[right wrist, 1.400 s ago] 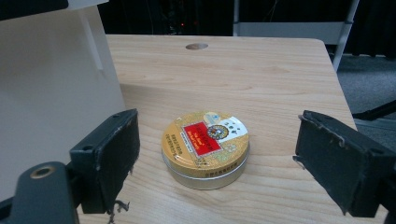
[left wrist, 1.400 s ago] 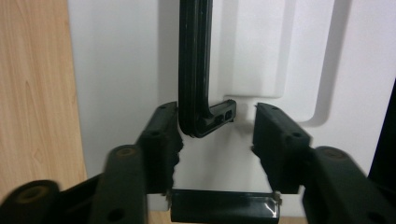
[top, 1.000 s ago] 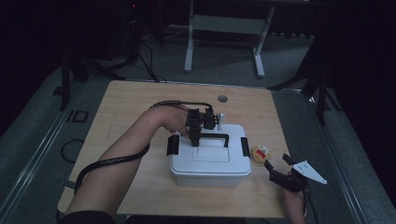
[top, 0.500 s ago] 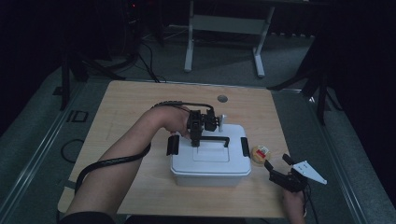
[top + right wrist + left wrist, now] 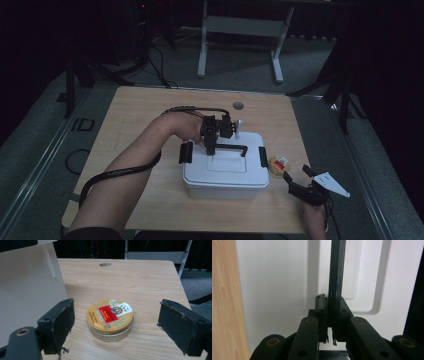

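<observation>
We see the left gripper (image 5: pixel 212 150) clenched on the white box's black handle (image 5: pixel 336 277); our right gripper (image 5: pixel 116 327) stands released around the gold tin (image 5: pixel 109 318).

A wooden table (image 5: pixel 150 115) carries a white lidded box (image 5: pixel 225 175) and, just beside it, a round gold tin (image 5: pixel 280 165).

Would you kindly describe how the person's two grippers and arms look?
Both grippers are black, with linked arms joined by brass-coloured pins. The left gripper trails a thick black cable. The right gripper carries a grey three-cornered plate, and its pads look frayed. The forearms are bare.
</observation>
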`<state>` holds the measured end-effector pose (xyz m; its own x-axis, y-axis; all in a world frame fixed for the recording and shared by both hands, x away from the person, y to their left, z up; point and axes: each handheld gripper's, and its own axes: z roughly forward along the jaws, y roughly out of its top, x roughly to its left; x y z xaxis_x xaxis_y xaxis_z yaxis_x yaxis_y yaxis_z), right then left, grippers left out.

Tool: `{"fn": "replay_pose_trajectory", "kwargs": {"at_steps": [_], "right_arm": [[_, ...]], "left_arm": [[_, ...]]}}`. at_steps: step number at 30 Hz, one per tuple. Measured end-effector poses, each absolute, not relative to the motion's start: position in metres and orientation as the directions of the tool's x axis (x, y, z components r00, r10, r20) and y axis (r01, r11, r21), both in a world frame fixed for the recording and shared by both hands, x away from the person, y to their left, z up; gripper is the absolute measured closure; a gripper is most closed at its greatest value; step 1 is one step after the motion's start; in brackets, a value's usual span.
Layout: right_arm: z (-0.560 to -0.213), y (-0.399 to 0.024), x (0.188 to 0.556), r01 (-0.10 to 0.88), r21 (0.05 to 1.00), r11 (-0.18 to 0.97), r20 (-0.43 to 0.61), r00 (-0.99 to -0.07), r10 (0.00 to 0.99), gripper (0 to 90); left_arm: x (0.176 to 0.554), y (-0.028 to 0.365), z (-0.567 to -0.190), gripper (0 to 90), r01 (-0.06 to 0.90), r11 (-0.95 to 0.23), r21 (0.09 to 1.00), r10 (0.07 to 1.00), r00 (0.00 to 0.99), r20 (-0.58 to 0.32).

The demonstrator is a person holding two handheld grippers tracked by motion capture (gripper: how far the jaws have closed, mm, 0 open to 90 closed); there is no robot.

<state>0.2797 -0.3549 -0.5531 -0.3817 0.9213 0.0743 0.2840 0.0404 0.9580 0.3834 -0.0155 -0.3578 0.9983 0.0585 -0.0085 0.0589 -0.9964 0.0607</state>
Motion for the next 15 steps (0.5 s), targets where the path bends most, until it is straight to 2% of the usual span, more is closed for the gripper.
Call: {"fn": "replay_pose_trajectory", "kwargs": {"at_steps": [15], "right_arm": [[-0.553,-0.355,0.279,0.284,0.958,0.040,0.075,-0.383,0.921,13.4]], "left_arm": [[0.377,0.002,-0.331,83.2,0.061,-0.991,0.120,0.063,0.998,0.015]]}}
